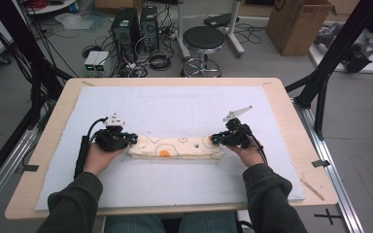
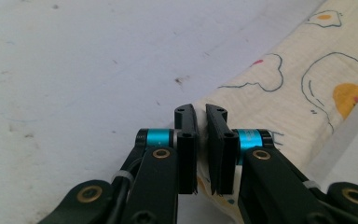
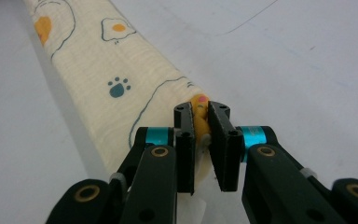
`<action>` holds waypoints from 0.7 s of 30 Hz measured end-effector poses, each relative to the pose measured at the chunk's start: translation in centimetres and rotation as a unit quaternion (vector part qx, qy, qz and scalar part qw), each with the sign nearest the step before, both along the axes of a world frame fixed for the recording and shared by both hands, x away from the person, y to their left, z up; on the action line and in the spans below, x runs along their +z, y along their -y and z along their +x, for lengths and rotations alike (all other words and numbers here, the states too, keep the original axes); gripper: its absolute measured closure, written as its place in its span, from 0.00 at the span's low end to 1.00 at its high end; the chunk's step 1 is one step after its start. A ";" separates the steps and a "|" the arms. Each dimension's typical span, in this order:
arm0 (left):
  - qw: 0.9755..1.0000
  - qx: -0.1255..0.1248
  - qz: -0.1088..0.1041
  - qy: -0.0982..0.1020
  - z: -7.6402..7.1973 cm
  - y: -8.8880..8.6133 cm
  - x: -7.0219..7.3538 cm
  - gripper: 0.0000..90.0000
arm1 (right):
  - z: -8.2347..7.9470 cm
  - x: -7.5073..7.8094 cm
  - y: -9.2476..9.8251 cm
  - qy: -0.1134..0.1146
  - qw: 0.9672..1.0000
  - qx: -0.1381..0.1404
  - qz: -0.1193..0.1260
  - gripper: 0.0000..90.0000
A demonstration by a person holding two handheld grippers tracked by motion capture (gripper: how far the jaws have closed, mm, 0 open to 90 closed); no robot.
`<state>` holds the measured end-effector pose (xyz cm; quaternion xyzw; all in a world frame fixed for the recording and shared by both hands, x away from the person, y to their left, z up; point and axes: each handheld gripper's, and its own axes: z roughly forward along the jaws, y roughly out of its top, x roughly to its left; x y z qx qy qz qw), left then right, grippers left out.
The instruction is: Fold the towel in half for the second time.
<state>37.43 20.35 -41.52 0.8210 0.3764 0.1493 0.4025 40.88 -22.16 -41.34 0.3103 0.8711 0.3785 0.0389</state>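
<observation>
A person is holding the left tool [image 1: 135,139] and right tool [image 1: 214,138], pinching opposite ends of a folded printed cloth [image 1: 175,148] lying on the desk [image 1: 281,97].

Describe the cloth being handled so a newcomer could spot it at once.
On the white mat covering the wooden table, look between the two hands. The folded cloth is a cream strip lying crosswise, printed with fried eggs and a blue paw, both ends pinched.
</observation>
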 end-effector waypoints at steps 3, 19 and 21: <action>1.000 0.008 0.005 0.001 0.7 0.2 -0.1 0.92 | 0.8 0.2 -0.1 0.008 1.000 -0.013 -0.001 0.90; 0.999 0.041 -0.005 0.001 3.4 0.6 -1.6 0.89 | 4.0 -1.7 -0.2 0.015 0.998 -0.063 0.002 0.88; 0.999 0.045 -0.012 -0.001 3.4 0.5 -1.6 0.87 | 4.2 -1.9 -0.1 0.011 0.998 -0.064 0.007 0.86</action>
